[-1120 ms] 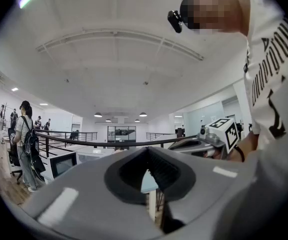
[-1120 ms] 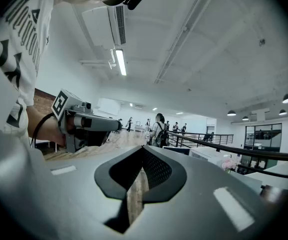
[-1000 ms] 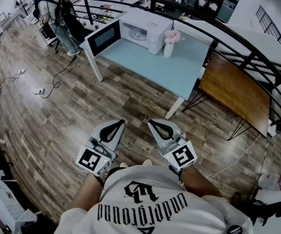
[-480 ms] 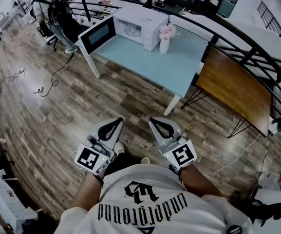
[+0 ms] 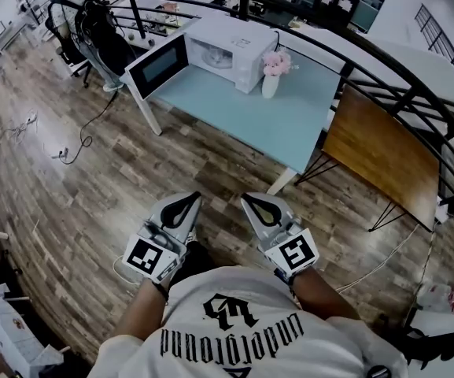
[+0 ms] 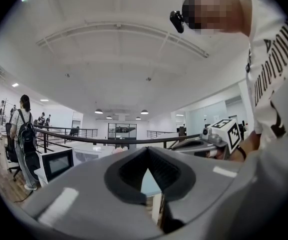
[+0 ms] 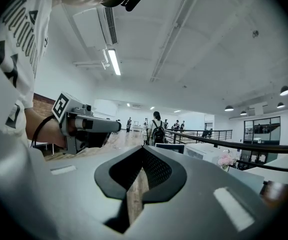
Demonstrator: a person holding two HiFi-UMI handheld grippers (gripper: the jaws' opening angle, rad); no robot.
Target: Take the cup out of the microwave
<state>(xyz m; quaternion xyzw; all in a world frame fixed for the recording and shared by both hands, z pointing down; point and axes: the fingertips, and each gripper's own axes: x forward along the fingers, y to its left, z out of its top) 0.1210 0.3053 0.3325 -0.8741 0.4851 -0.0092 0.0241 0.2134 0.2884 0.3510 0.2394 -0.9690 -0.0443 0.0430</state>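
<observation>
Head view: 1 microwave on 1 pale blue bench, door swung open.
Cup: 1, a pale shape inside the microwave cavity, too small to make out further.
Vase: 1, pink flowers, just beside the microwave.
Tools: 2. Left tool and right tool are both pressed together, nothing between.
Writing: shirt print in gothic letters, not legible.

place: open-plan office | cues: table, railing, wood floor, ceiling light
</observation>
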